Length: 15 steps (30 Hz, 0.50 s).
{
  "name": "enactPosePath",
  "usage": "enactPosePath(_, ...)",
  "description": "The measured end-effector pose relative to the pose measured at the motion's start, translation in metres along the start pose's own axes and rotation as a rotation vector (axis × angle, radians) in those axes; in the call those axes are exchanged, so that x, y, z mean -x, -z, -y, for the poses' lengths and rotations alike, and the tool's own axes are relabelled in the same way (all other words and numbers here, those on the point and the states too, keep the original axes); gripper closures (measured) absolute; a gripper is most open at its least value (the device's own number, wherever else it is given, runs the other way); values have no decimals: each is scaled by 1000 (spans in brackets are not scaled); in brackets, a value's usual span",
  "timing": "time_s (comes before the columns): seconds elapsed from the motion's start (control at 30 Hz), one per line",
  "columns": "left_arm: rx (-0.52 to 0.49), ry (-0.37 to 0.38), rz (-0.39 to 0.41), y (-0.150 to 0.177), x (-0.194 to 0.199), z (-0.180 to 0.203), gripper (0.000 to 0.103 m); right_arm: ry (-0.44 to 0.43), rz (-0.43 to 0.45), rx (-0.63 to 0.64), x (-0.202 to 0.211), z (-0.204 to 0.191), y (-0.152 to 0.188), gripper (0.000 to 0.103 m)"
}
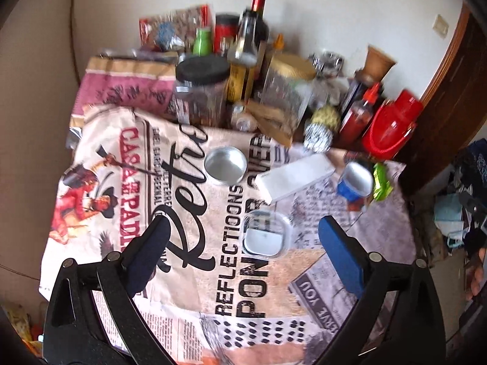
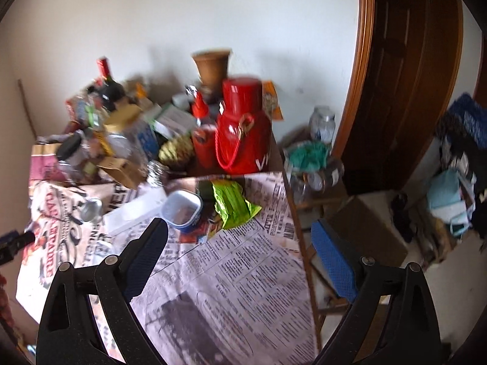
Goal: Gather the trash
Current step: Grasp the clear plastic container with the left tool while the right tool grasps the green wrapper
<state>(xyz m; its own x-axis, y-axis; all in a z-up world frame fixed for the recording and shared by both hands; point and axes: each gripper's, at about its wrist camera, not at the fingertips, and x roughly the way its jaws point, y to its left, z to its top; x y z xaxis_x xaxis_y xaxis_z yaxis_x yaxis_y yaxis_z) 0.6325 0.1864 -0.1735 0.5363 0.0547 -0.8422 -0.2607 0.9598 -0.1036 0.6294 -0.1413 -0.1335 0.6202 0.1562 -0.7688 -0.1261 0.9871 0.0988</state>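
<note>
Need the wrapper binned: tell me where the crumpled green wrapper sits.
The green wrapper lies on the tablecloth near the table's right edge, beside the blue cup, in front of the red jug.

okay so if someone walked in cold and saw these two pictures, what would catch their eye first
Probably the bold newsprint tablecloth shouting big words, with loose bits on it: a foil cup, a white box, a blue tub and a green wrapper. Behind them, against the wall, stands a crowd of jars and bottles, with a bright red jug at its right end.
</note>
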Motion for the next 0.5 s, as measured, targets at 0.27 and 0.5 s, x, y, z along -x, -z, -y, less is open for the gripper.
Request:
enactPosePath(0.27, 19, 38, -199, 9, -91, -16, 36, -36, -163, -74, -106, 10, -8, 10)
enactPosePath(0.5, 75, 45, -290, 23, -130, -20, 59, -19, -283, -27, -170, 12, -6, 13)
